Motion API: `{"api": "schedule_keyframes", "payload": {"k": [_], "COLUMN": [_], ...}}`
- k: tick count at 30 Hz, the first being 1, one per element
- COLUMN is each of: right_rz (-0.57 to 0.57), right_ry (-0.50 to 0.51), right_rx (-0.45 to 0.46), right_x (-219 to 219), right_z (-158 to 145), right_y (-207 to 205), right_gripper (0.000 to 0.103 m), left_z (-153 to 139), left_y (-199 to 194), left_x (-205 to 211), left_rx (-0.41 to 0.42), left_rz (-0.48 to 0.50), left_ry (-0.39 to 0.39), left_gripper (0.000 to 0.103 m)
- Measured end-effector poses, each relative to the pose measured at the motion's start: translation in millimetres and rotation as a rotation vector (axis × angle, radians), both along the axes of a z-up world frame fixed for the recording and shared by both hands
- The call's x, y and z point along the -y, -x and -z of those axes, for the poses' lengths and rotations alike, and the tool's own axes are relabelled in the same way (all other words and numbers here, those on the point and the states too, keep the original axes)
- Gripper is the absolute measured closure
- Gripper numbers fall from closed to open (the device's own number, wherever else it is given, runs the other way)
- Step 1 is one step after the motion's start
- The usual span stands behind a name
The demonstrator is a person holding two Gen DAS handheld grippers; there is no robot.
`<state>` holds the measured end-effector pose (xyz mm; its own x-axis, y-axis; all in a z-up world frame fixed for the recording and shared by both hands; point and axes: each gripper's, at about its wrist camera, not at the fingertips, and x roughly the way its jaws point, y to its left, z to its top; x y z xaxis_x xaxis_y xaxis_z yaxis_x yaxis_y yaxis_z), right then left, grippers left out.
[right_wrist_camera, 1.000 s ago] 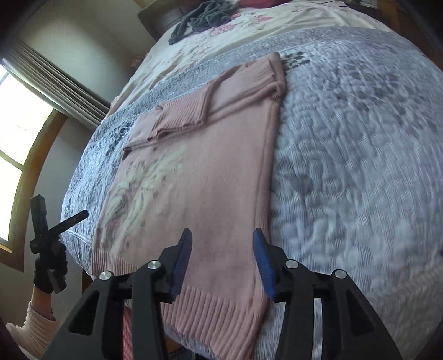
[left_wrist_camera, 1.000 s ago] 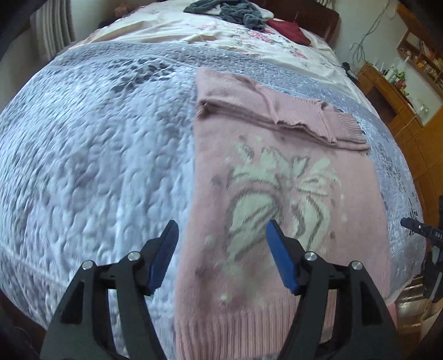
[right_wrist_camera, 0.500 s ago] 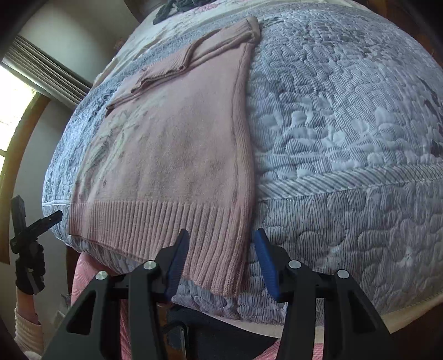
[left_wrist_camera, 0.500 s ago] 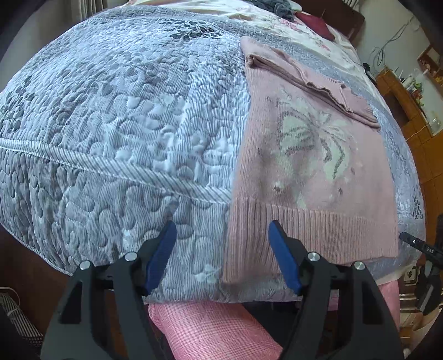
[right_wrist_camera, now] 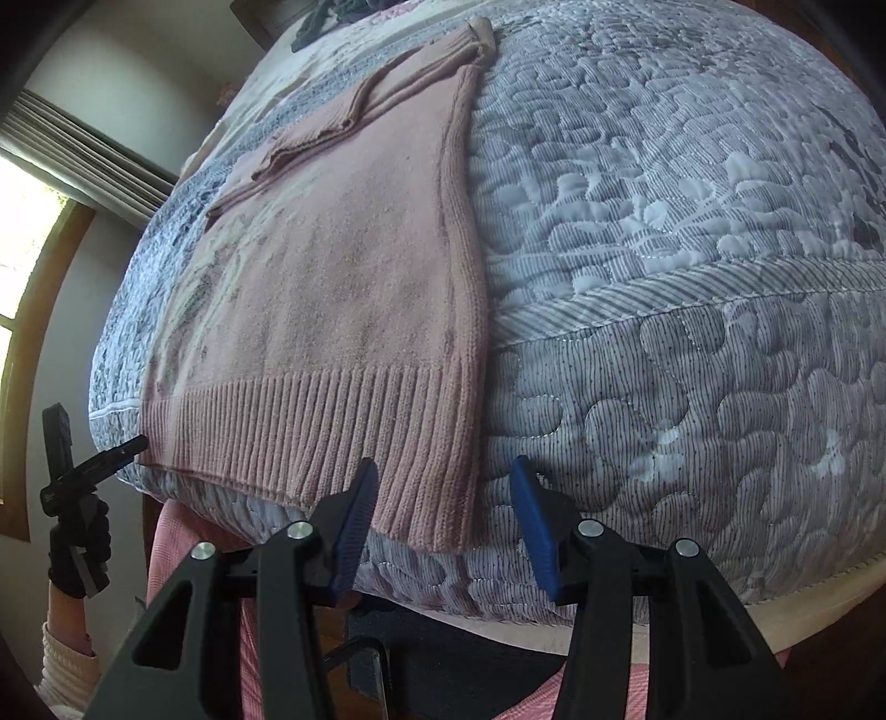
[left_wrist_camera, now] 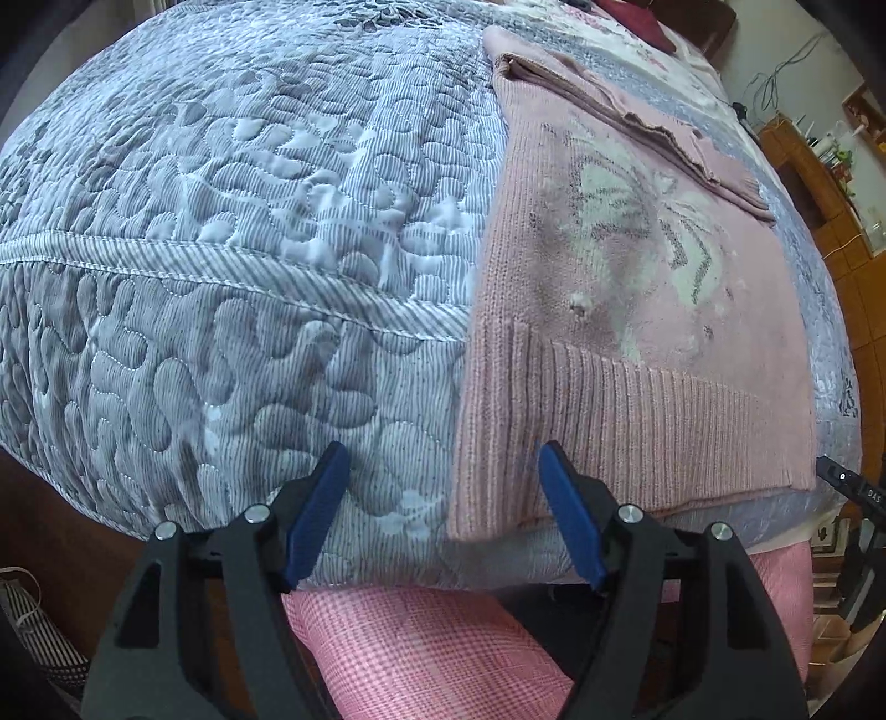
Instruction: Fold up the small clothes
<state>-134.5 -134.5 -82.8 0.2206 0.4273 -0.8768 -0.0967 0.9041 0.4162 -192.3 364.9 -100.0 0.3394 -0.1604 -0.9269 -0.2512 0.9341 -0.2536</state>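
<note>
A pink knit sweater (left_wrist_camera: 637, 310) with a ribbed hem and pale butterfly motif lies flat on the puffy quilted grey bedspread (left_wrist_camera: 221, 249), its hem draped over the bed's edge. The left gripper (left_wrist_camera: 443, 498) gapes wide and empty at the hem's corner at 6 o'clock; the right gripper (right_wrist_camera: 443, 498) likewise. The sweater's folded sleeves at 12 o'clock are hard to make out.

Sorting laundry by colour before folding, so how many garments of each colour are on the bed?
Pink: 1, the sweater
Dark grey: 1, a crumpled garment at the far end
Dark red: 1, a folded piece near it
Total: 3
</note>
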Motion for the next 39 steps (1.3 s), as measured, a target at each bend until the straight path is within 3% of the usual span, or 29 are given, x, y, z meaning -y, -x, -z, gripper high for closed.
{"api": "schedule_keyframes", "payload": {"k": [6,13,15,17,20,21,26,30,34,39], "right_rz": [-0.001,-0.02,-0.031,-0.043,-0.05,-0.044,-0.052,-0.026,0.017,0.038], "right_ry": [-0.008,0.003,-0.026,-0.024,-0.005,-0.029,-0.113,-0.279,-0.407,-0.418], "right_rx": [-0.003,-0.016,-0.028,-0.033,-0.038,-0.044,-0.042,-0.031,0.003,0.053], "right_x": [0,-10,-13,-17,-19,-17,-10,-1,13,23], "right_z": [0,6,8,10,12,12,3,-13,-34,-55], "right_y": [1,1,1,1,0,0,-4,-14,-34,-72], "right_gripper": [0.052,0.054,0.064,0.067,0.086,0.091,0.092,0.092,0.092,0.092], "left_z": [-3,6,7,6,7,7,2,-14,-35,-53], "left_y": [-4,-10,-10,-10,-9,-9,-6,-9,-17,-48], "left_x": [10,17,16,14,10,9,3,0,-10,-24], "left_rx": [0.015,-0.001,-0.001,-0.001,-0.003,-0.005,0.014,0.071,0.158,0.215], "left_rz": [0.02,0.035,0.028,0.02,0.004,0.001,0.012,0.009,-0.03,-0.082], "left_ry": [0.054,0.042,0.042,0.049,0.059,0.056,0.117,0.18,0.301,0.323], "left_gripper": [0.034,0.037,0.044,0.049,0.062,0.069,0.096,0.096,0.096,0.096]}}
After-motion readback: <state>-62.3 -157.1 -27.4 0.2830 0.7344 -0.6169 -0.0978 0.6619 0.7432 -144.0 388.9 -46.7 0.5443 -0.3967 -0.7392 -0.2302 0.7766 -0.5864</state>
